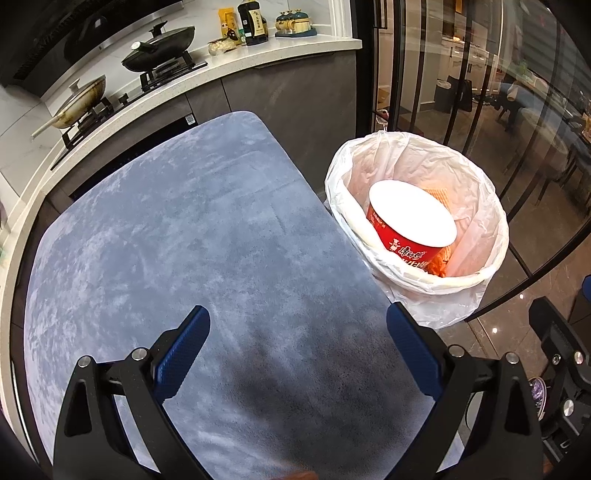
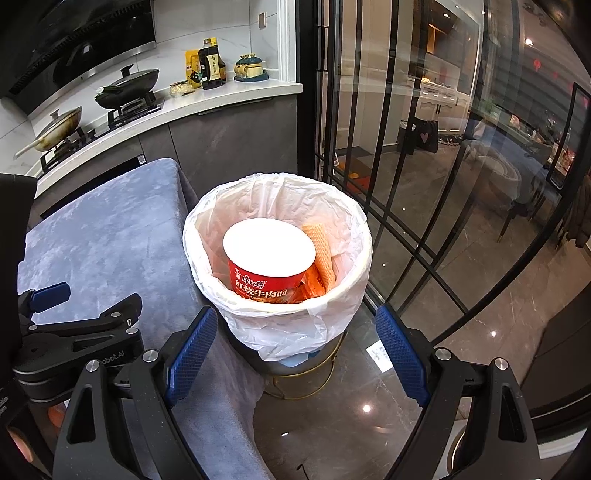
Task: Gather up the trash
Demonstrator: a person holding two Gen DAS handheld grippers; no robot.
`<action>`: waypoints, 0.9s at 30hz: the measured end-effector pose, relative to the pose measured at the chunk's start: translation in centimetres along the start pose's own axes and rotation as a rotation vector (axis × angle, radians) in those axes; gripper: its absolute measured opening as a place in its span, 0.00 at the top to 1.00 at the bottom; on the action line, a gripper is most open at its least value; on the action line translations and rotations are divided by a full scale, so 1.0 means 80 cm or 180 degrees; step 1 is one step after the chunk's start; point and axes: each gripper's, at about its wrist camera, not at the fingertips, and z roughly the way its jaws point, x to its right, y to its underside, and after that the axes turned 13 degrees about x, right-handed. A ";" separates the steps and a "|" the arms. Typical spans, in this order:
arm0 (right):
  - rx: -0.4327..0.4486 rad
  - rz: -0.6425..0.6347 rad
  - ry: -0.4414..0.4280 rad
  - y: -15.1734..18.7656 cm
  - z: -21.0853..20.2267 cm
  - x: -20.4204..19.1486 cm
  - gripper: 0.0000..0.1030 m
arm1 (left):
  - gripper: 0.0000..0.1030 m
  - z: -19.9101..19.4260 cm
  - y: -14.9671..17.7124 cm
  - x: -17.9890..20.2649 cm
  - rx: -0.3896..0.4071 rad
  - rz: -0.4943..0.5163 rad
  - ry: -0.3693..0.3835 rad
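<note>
A trash bin lined with a white bag (image 1: 480,206) (image 2: 354,236) stands on the floor at the right edge of a table with a blue-grey cloth (image 1: 177,236) (image 2: 103,236). Inside lies a red instant-noodle cup (image 1: 410,225) (image 2: 269,262), bottom up, beside an orange wafer cone (image 2: 323,254) and orange wrappers. My left gripper (image 1: 298,328) is open and empty above the cloth. My right gripper (image 2: 295,328) is open and empty, above the bin's near rim. The left gripper also shows at the left in the right wrist view (image 2: 74,306).
Behind the table runs a white kitchen counter (image 1: 258,55) with two pans on a gas stove (image 1: 162,51), a dark sauce bottle (image 1: 253,22) and jars. Black-framed glass doors (image 2: 424,184) stand right of the bin. The floor is glossy dark tile (image 2: 351,424).
</note>
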 end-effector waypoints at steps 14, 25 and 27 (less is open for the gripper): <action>-0.0006 -0.0029 0.0033 0.002 0.001 -0.001 0.18 | 0.11 -0.005 0.002 0.002 0.0019 0.0034 -0.0049; -0.0024 -0.0024 0.0044 0.006 0.001 0.000 0.18 | 0.11 -0.004 0.004 0.000 0.0001 0.0031 -0.0054; -0.0026 -0.0030 0.0045 0.006 0.002 0.000 0.18 | 0.11 -0.004 0.003 0.000 -0.0002 0.0033 -0.0052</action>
